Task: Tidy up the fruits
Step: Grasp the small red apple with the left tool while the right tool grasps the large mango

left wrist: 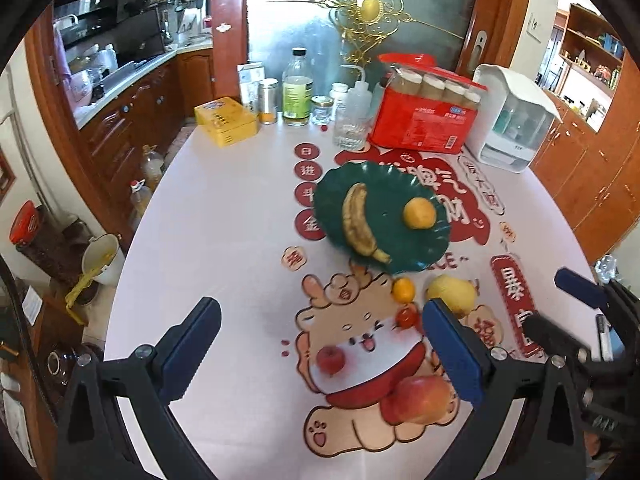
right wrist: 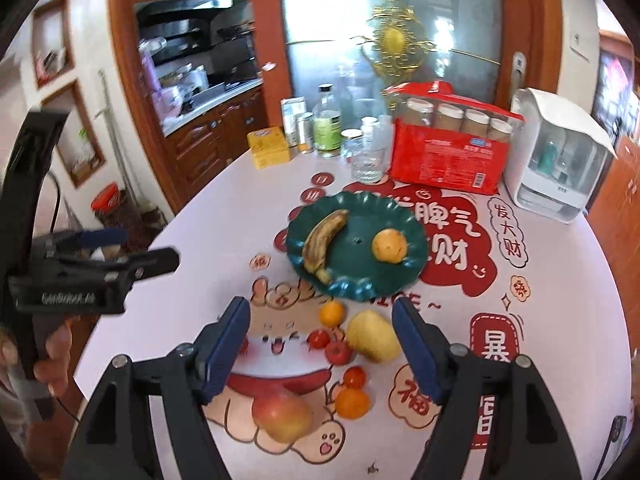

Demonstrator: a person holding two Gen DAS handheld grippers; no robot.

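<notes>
- On the green plate [right wrist: 404, 276] a banana [right wrist: 323, 243] and an orange [right wrist: 390, 245] sit already, well apart from each other, so I judge the sorting started but far from finished.
- Near my edge of the table [left wrist: 224, 208] the rest waits loose: a big apple [right wrist: 282, 419], a yellow pear [right wrist: 373, 336], a small orange [right wrist: 332, 313], another orange [right wrist: 352, 402], and little red fruits such as this one [right wrist: 339, 352].
- Seven or so pieces look left to move, by my count, against two done.
- My left gripper [left wrist: 320, 350] stands wide with nothing between its pads, hovering over the printed cloth.
- My right gripper [right wrist: 322, 350] is partly spread, also empty, with the fruit cluster framed between its fingers below.
- Right view gives me the second orange and the red fruit beside it, which the left view loses behind its own finger.
- Right view also catches my hand [right wrist: 52, 364] on the left handle.
- Left view alone shows a small red apple [left wrist: 331, 360] lying by itself on the cartoon face, and the floor clutter beside the table.
</notes>
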